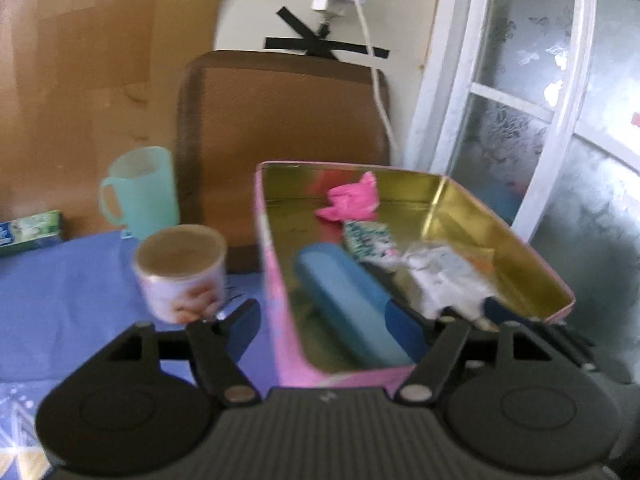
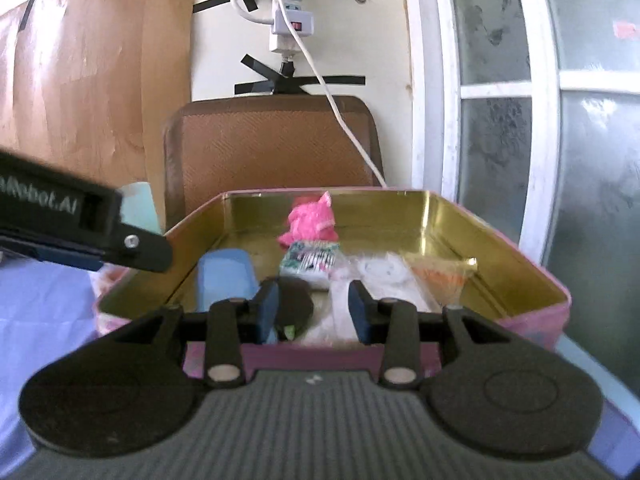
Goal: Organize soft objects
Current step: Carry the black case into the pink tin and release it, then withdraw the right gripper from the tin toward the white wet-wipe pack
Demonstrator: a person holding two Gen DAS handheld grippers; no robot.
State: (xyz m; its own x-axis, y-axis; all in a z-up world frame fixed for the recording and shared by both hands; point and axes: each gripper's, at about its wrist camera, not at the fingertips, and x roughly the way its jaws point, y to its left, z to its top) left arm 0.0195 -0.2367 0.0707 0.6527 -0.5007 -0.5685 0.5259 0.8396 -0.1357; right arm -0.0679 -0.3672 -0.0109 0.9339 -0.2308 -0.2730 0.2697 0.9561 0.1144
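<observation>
left tool (image 2: 132,248), lettering partly legible "bot.AI"

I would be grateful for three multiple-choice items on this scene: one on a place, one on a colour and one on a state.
1. The pink soft item lies:
A. on the tablecloth
B. in the tin, near its far wall
C. outside the tin, against the window

2. The inside of the tin is:
A. gold
B. white
C. black

3. The left gripper is:
A. shut on the pink soft item
B. shut with its fingers together
C. open

Answers:
1 B: both wrist views show it on the tin's floor by the far wall.
2 A: the inner walls and floor shine gold, while the outside is pink.
3 C: its fingers stand wide apart and press on nothing.
</observation>
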